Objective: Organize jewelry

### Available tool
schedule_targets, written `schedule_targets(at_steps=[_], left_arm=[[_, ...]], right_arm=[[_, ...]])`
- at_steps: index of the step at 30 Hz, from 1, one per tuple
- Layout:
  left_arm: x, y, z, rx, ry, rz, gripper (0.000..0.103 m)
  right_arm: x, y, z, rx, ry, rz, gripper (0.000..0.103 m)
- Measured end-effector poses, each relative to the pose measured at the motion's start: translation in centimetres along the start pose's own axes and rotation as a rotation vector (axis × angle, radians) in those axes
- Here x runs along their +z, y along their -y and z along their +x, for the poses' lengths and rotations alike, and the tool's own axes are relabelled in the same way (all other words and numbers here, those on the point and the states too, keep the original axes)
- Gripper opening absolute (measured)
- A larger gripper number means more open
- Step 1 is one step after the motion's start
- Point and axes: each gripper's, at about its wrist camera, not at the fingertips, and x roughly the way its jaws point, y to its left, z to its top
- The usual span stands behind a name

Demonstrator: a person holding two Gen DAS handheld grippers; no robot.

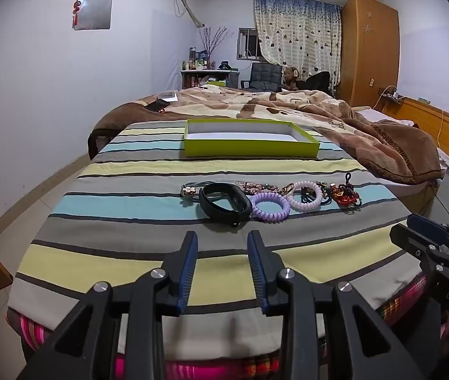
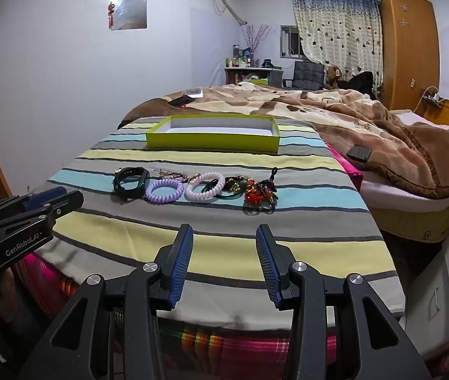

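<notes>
A row of jewelry lies across the striped sheet: a black wristband (image 1: 224,202) (image 2: 130,180), a purple coil hair tie (image 1: 270,209) (image 2: 163,191), a pale pink coil hair tie (image 1: 307,195) (image 2: 204,187), a red beaded charm (image 1: 344,195) (image 2: 258,194) and some gold clips (image 2: 173,174). Beyond them stands an empty lime-green tray (image 1: 249,148) (image 2: 213,142). My left gripper (image 1: 222,237) is open and empty, just short of the wristband. My right gripper (image 2: 224,231) is open and empty, short of the charm.
A brown blanket (image 2: 382,133) is heaped on the bed to the right, with a dark phone (image 2: 358,152) on it. Another phone (image 1: 157,105) lies at the far left. The sheet's front edge drops off under the grippers. Grey drawers (image 2: 445,285) stand at right.
</notes>
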Motion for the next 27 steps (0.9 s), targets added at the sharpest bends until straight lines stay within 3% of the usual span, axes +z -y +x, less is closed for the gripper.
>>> schedule_targets(at_steps=[27], left_arm=[[0.02,0.72,0.41,-0.006,0.004,0.009,0.034]], right_arm=[[0.08,-0.02,0.11,-0.006,-0.002,-0.008,0.042]])
